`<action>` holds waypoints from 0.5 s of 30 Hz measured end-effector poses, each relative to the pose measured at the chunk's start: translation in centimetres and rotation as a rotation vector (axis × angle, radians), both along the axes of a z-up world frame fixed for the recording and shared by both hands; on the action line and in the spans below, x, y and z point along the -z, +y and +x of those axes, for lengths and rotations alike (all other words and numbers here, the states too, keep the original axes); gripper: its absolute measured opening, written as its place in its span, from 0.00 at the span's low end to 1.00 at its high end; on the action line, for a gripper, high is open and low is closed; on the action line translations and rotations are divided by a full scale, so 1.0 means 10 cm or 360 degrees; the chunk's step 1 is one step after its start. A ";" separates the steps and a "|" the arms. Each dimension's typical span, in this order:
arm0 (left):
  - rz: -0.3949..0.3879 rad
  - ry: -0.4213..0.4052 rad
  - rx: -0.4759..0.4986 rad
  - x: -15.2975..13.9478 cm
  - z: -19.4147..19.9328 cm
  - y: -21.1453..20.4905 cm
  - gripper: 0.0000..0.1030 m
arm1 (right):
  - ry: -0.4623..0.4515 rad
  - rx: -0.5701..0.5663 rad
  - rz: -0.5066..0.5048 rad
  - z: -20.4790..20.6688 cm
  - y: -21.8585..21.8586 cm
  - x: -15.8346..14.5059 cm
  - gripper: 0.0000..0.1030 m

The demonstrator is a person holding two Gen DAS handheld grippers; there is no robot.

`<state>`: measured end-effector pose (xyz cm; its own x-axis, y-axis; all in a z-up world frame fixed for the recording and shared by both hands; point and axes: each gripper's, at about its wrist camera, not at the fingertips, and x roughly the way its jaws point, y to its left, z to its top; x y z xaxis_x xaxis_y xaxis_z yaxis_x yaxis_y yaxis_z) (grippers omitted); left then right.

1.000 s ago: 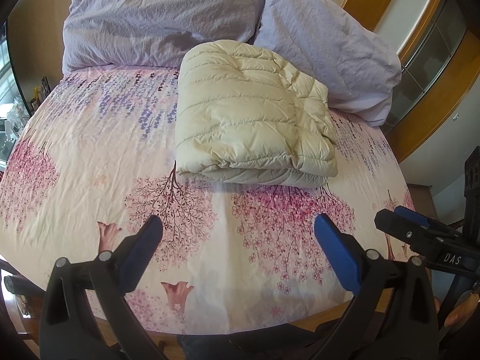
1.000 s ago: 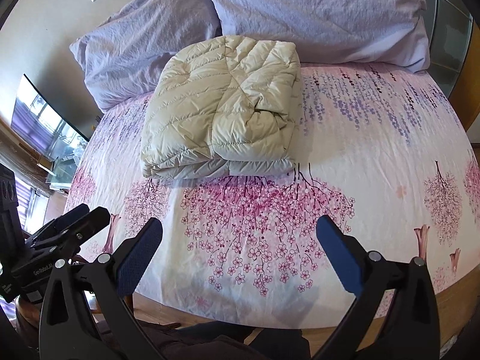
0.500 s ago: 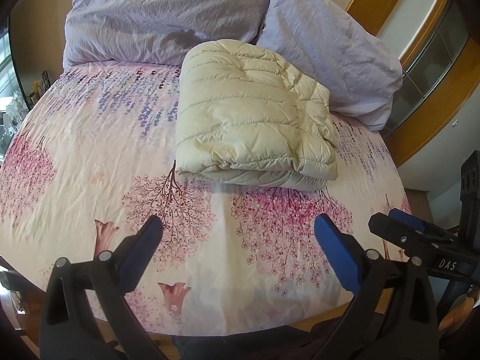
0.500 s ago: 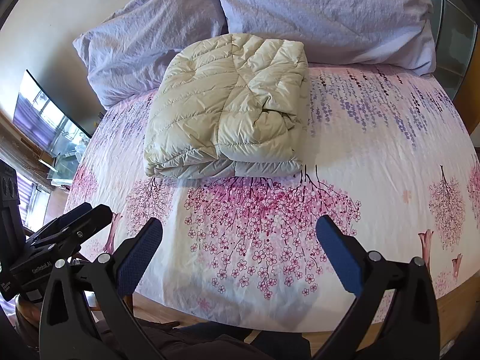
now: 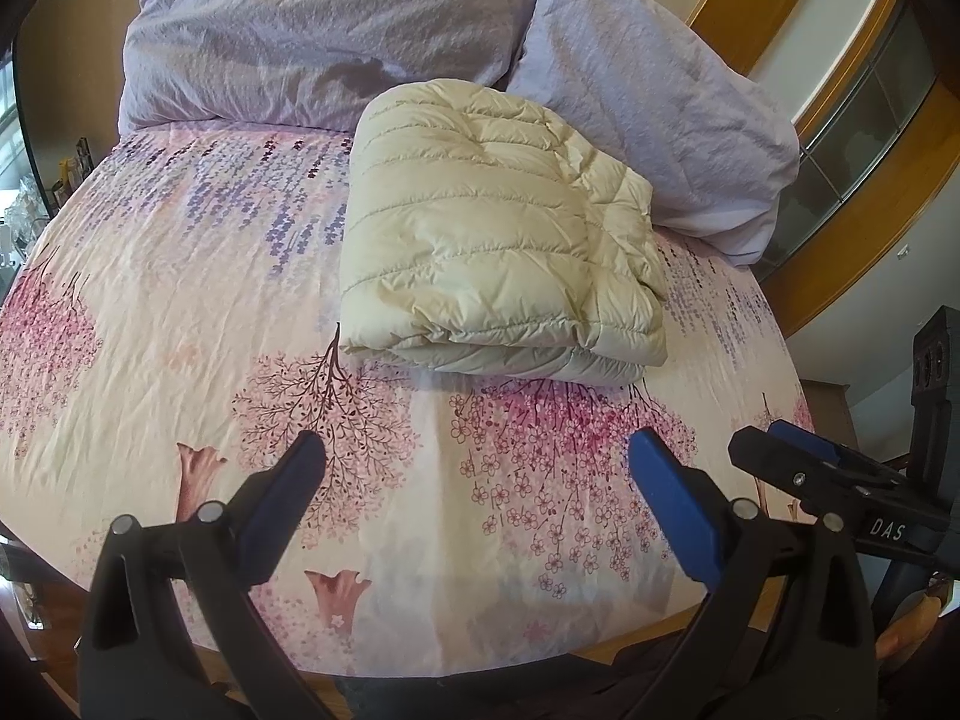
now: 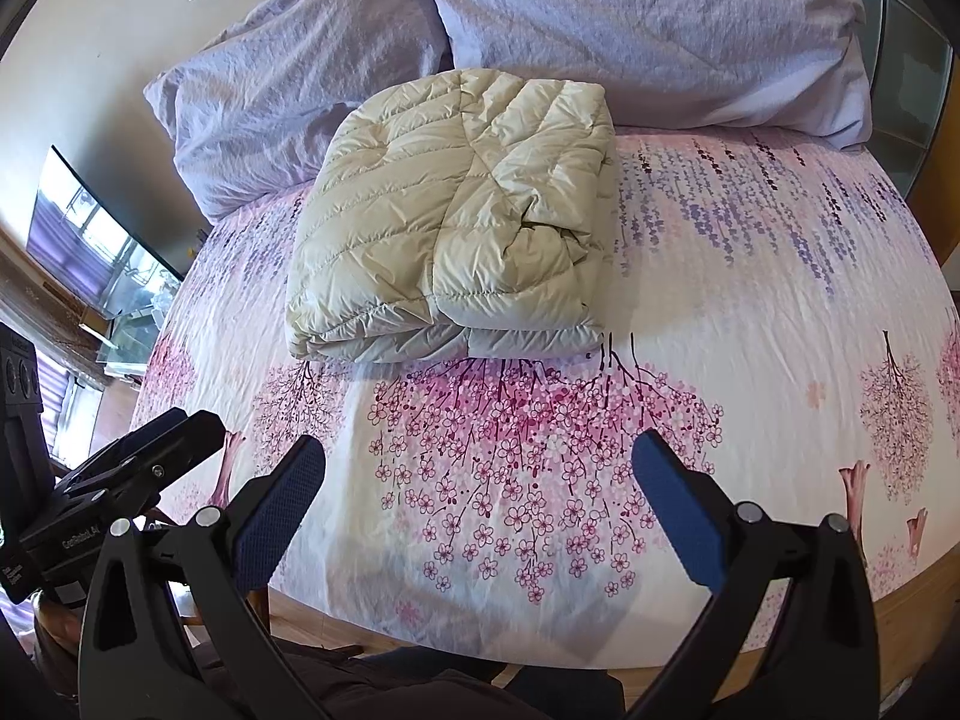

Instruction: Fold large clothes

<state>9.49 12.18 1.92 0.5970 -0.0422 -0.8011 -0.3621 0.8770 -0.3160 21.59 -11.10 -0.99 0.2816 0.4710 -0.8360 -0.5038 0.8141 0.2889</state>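
Our cream puffer jacket (image 5: 498, 234) lies folded in a compact bundle at frame centre, against the lilac pillows (image 6: 630, 18). Our left gripper (image 5: 474, 474) and right gripper (image 6: 477, 471) hover wide open, empty, below. Folding looks finished; next we likely just withdraw.

Folded jacket (image 6: 456, 222) on bed (image 6: 780, 312) — tongs (image 6: 477, 474) apart

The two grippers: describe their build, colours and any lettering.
The left gripper and the right gripper match: black plastic frames with round silver bolts, and jaws that carry blue textured pads. Seen from the left wrist, the right one's side has white "DAS" lettering. No cables or sleeves are visible.
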 end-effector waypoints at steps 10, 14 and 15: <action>-0.0013 -0.0009 -0.0001 0.00 0.01 0.00 0.98 | 0.0003 -0.0012 -0.0008 0.00 0.02 0.01 0.99; -0.0013 -0.0008 -0.0002 0.00 0.01 0.00 0.98 | 0.0006 -0.0012 -0.0009 0.00 0.02 0.02 0.99; -0.0013 -0.0008 -0.0001 0.00 0.01 0.00 0.98 | 0.0005 -0.0012 -0.0009 0.00 0.02 0.02 0.99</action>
